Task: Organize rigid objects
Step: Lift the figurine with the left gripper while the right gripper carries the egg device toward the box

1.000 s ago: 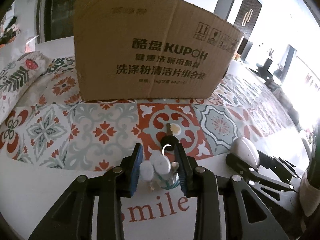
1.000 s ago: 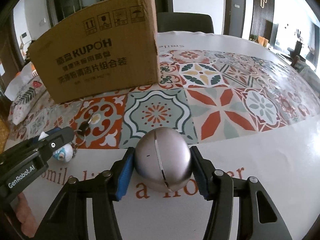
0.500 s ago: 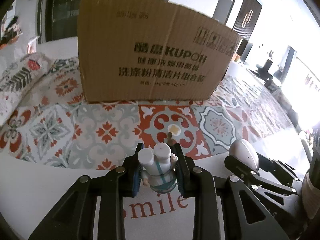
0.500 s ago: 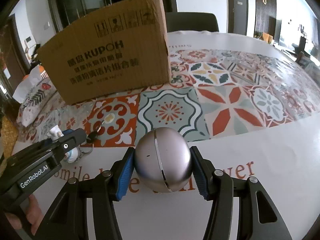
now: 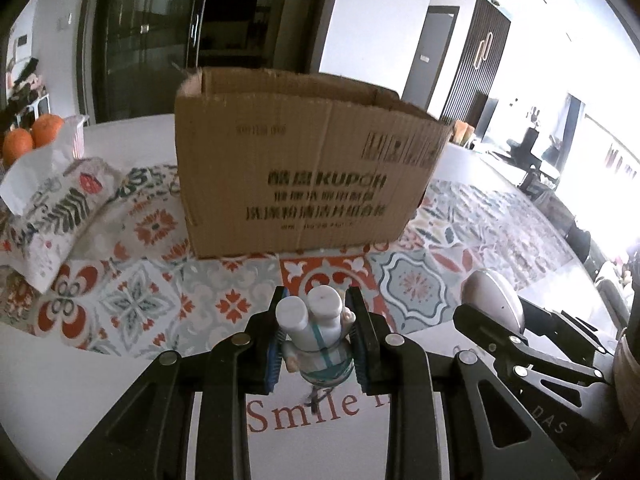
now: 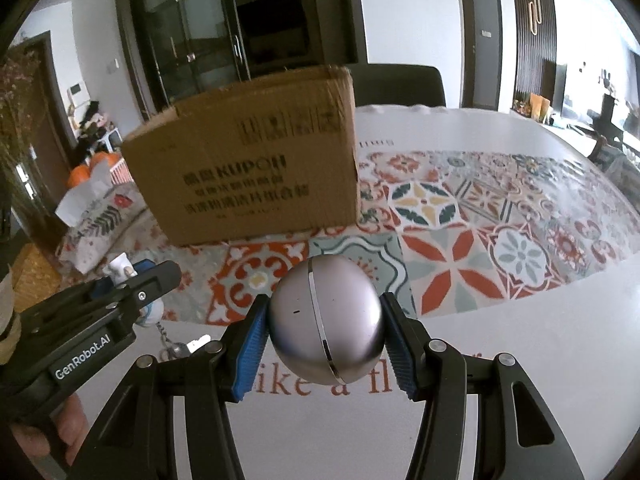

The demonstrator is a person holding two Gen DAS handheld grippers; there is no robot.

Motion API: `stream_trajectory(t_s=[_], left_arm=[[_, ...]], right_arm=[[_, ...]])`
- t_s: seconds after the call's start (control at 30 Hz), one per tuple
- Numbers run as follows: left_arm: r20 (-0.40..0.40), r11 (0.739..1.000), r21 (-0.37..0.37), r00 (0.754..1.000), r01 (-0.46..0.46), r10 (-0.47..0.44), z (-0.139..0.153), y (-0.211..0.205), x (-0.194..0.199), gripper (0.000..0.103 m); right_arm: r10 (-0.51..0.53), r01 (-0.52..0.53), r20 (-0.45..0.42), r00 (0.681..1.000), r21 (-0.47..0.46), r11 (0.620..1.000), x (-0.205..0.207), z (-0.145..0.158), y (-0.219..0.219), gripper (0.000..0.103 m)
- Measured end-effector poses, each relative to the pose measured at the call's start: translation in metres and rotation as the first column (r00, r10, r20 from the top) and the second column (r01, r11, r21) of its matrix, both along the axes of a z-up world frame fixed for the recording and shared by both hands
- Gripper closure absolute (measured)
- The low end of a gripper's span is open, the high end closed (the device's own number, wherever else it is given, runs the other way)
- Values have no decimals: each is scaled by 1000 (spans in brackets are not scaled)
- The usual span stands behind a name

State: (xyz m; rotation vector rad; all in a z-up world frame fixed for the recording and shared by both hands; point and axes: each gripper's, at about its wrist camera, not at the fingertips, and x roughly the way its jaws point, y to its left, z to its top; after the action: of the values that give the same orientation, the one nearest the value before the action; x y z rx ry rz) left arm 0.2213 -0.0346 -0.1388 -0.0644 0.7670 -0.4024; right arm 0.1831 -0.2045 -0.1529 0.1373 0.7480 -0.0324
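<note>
My left gripper [image 5: 316,322] is shut on a small white figurine keychain [image 5: 316,336] and holds it above the table, its chain and key hanging below [image 6: 188,346]. My right gripper [image 6: 324,330] is shut on a silver ball-shaped object [image 6: 324,320], also lifted; that ball shows at the right of the left wrist view [image 5: 492,300]. An open cardboard box [image 5: 304,172] printed KUPOH stands ahead on the patterned tablecloth [image 5: 136,300]; it also shows in the right wrist view [image 6: 248,176]. The left gripper appears at the lower left of the right wrist view [image 6: 132,284].
A patterned tissue pouch [image 5: 52,208] with a white tissue sticking out lies left of the box. Oranges [image 5: 32,136] sit behind it. A dark chair back [image 6: 396,84] stands behind the table. Dark cabinets line the far wall.
Both grippers have risen with their objects, so the box's open top now shows. The keychain has come off the table, its key hanging beneath.
</note>
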Motion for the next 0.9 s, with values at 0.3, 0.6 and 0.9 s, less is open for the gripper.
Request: stream_trajectory(t_s=[0.3, 0.6, 0.9], left_arm=[[58, 1000, -13, 998, -19, 20, 34, 9, -1, 74], [85, 999, -27, 996, -32, 34, 60, 17, 4, 74], [122, 999, -34, 992, -38, 42, 89, 23, 13, 74]], right_arm=[[23, -23, 66, 998, -4, 1000, -1, 34, 7, 48], [50, -51, 111, 993, 3, 999, 8, 61, 14, 48], [80, -80, 158, 984, -3, 997, 20, 91, 21, 48]])
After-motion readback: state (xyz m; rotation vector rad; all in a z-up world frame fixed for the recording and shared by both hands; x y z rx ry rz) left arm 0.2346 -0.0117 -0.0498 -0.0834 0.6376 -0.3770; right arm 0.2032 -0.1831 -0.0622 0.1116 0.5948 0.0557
